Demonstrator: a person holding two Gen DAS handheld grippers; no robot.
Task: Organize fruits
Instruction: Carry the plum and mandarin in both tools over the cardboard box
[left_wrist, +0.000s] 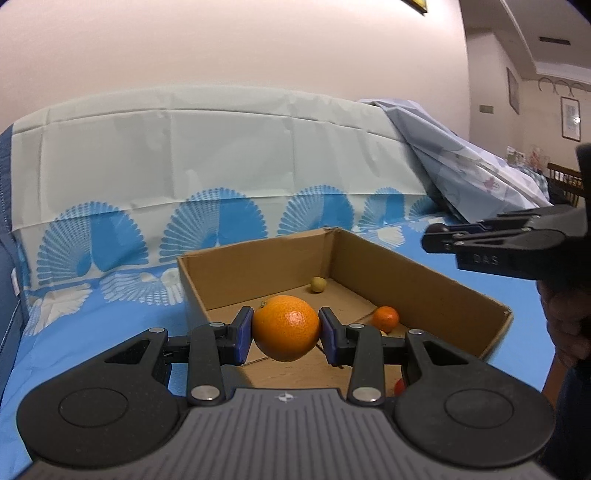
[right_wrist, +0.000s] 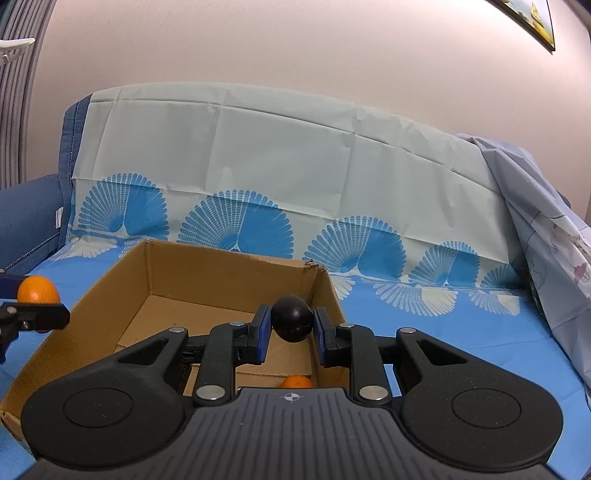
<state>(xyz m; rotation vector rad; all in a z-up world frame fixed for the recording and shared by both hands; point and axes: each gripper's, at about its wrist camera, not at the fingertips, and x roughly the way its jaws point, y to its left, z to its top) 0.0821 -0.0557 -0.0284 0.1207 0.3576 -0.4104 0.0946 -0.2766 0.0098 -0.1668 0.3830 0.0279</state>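
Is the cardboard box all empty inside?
No, the cardboard box already holds a small orange fruit and a little yellowish fruit on its floor.

Left gripper (left_wrist: 286, 328), right gripper (right_wrist: 291, 325): jaws clamped

pink wall (right_wrist: 295, 44) | blue sofa (right_wrist: 26, 218) | fan-print cover (right_wrist: 258, 166)

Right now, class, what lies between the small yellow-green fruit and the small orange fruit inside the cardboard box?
Nothing: in the left wrist view, bare cardboard floor separates the yellow-green fruit from the small orange fruit in the cardboard box.
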